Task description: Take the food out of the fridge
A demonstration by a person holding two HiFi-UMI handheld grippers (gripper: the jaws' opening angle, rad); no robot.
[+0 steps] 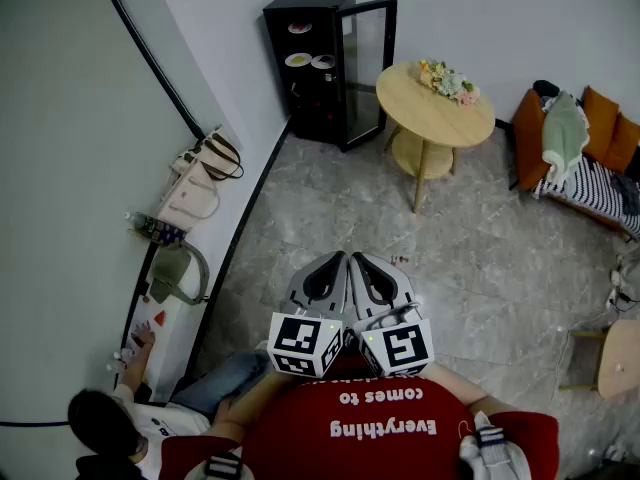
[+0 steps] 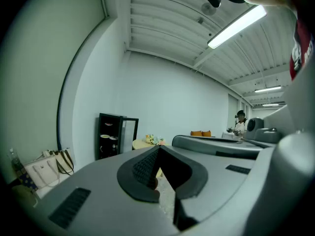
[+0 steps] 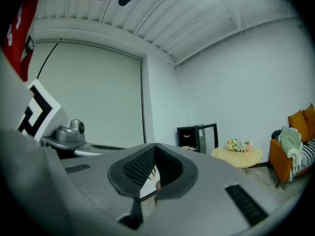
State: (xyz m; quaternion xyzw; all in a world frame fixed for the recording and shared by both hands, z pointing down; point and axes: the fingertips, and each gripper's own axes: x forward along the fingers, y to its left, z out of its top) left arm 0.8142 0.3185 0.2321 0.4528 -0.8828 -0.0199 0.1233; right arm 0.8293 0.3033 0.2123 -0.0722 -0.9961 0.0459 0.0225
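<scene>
Left gripper (image 1: 338,260): jaws together, tips meeting, nothing between them; tilted a little downward.
Right gripper (image 1: 360,260): jaws fully together, empty, held about level.
Carry posture: both tools sit side by side just in front of the chest, nearly touching. This reads as a travel hold, tucked in because nothing is within reach.
Fridge (image 1: 325,63): black cabinet against the far wall, well apart from the grippers, with open floor (image 1: 330,198) between.
Fridge axis: upright, long axis vertical; the open front faces out into the room.
Door (image 1: 368,58): glass, swung open on the side toward the round table (image 1: 435,108), so the shelves are already reachable.
Food (image 1: 298,60): pale plates lying flat on the shelves, two side by side on a middle shelf and another higher up.
Food axis: plates look round and level. No long axis or pointing direction can be made out at this range, and what is on them is too small to tell.
Table placement: just beside the open door, with flowers (image 1: 449,80) on top; probably the nearest set-down spot.
Stage, judged: the approach is not yet made and nothing has been taken out.
Next need, judged: cross the floor, then open the jaws before reaching a shelf.
Risk, judged: the door and table crowd the side of the approach.
</scene>
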